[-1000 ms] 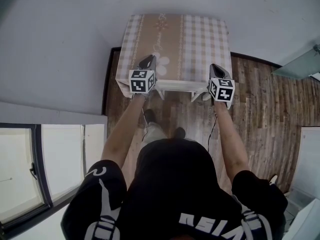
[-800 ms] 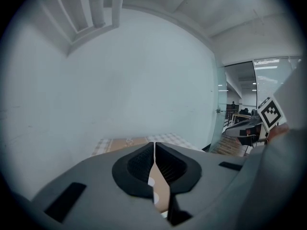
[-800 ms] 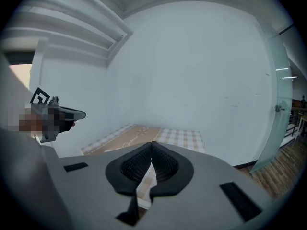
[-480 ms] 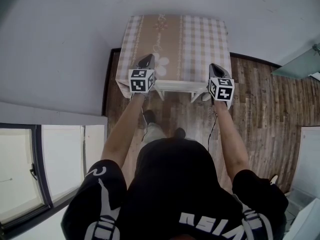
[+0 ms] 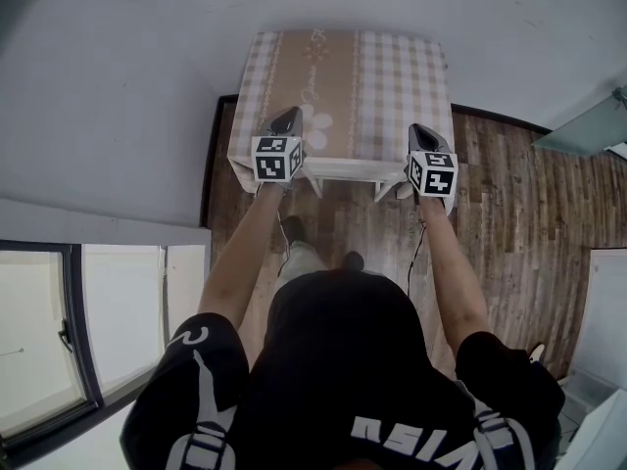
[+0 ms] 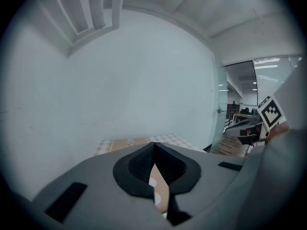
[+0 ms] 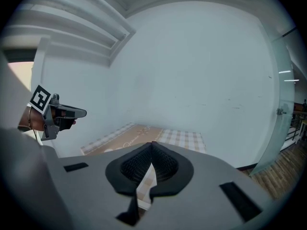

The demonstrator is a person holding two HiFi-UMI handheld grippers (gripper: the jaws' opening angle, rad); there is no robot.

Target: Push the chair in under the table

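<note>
A small table (image 5: 343, 76) with a beige checked cloth stands against the white wall. Below its near edge shows the white top rail of the chair (image 5: 345, 169), with two white legs under it; the seat is hidden beneath the table. My left gripper (image 5: 291, 117) hovers over the table's near left corner, shut with nothing between its fingers. At the near right corner my right gripper (image 5: 420, 131) is also shut and empty. The left gripper view has the shut tips (image 6: 154, 145) over the cloth (image 6: 125, 143). The right gripper view has the closed tips (image 7: 151, 145) above the table (image 7: 163, 135).
Wooden floor (image 5: 509, 213) spreads to the right of the table. A glass partition (image 5: 588, 125) stands at the far right and a window (image 5: 59, 331) at the lower left. The person's feet (image 5: 292, 227) are on the floor just behind the chair.
</note>
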